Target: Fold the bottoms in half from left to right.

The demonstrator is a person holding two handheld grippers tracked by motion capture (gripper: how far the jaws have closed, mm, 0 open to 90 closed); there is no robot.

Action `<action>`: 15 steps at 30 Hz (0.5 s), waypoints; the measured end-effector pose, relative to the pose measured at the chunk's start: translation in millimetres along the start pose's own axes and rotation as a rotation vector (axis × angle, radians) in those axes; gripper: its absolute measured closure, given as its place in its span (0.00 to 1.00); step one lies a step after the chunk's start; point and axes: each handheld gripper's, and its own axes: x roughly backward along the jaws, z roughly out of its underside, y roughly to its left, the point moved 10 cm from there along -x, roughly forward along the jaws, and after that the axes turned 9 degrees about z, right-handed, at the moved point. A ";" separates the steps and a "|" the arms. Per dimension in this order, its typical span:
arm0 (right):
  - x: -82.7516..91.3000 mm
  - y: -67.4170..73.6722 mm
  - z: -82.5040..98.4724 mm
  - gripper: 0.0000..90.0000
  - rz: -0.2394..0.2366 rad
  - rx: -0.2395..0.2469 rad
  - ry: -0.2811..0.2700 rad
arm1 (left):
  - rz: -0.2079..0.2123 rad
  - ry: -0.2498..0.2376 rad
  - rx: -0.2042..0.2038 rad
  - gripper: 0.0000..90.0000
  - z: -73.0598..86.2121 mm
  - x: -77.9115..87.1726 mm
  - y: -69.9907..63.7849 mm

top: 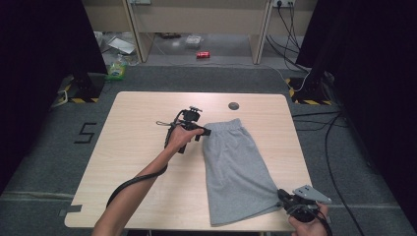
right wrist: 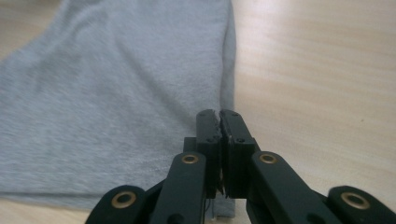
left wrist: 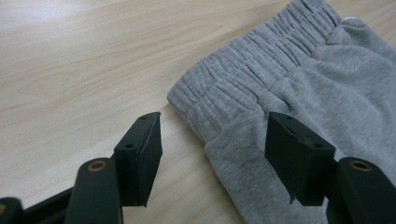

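High view gives me one pair of soft grey ribbed-waistband jersey shorts [top: 236, 169] on the pale woodgrain table [top: 137, 162]; my left gripper [top: 199, 132] gapes, my right gripper [top: 284, 197] pinches the hem.

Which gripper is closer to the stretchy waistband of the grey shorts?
Left. The left gripper hangs open at the waistband; the right gripper pinches the hem corner at the shorts' opposite end.

Light wood worktop [top: 142, 162] stood on grey carpet floor [top: 44, 162]. Round dark grommet [top: 233, 105] sat near its far edge. A black "5" mark [top: 84, 132] lay on the floor to the left. Red can [top: 202, 54] and green-labelled bottle [top: 116, 69] lay beyond the worktop. Black cables [top: 314, 123] ran across the floor at right.
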 end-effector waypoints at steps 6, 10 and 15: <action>6.3 -0.8 5.6 0.97 0.003 0.018 0.017 | 0.000 -0.008 0.012 0.40 2.7 1.1 3.1; -3.1 -4.1 13.6 0.90 0.017 0.008 0.057 | 0.008 -0.011 0.019 0.40 4.1 -3.1 0.9; 5.4 -1.7 -5.5 0.76 0.065 0.014 -0.014 | -0.004 0.011 0.001 0.42 6.5 -12.7 -4.2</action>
